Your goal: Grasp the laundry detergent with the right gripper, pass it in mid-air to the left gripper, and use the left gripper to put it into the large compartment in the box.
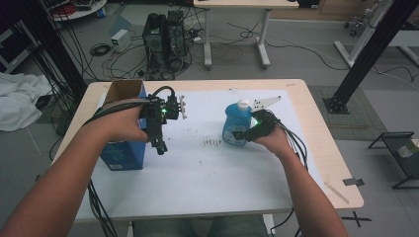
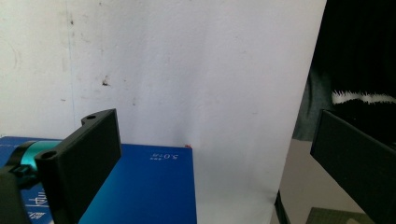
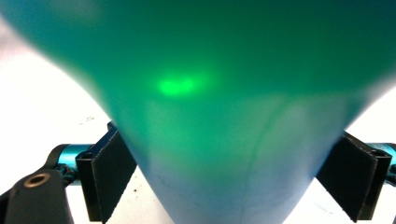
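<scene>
A blue bottle [image 1: 231, 121] with a white cap stands upright on the white table cover [image 1: 207, 173], right of centre. My right gripper [image 1: 243, 134] reaches it from the right, its jaws pressed against both sides of the bottle [image 3: 224, 93] low on its body. An open-topped blue box [image 1: 123, 155] with a cardboard inside stands at the table's left. My left gripper [image 1: 159, 146] hangs just right of the box, pointing down toward the person, open with nothing between its jaws. In the left gripper view the box [image 2: 140, 186] lies under the left gripper [image 2: 212, 128].
Small dark specks [image 1: 212, 142] dot the cover between the grippers. Cables trail off both front corners of the table. Beyond the far edge stand computer towers [image 1: 165, 39] and a desk [image 1: 237, 29] on the floor. A black frame post [image 1: 368, 54] rises at right.
</scene>
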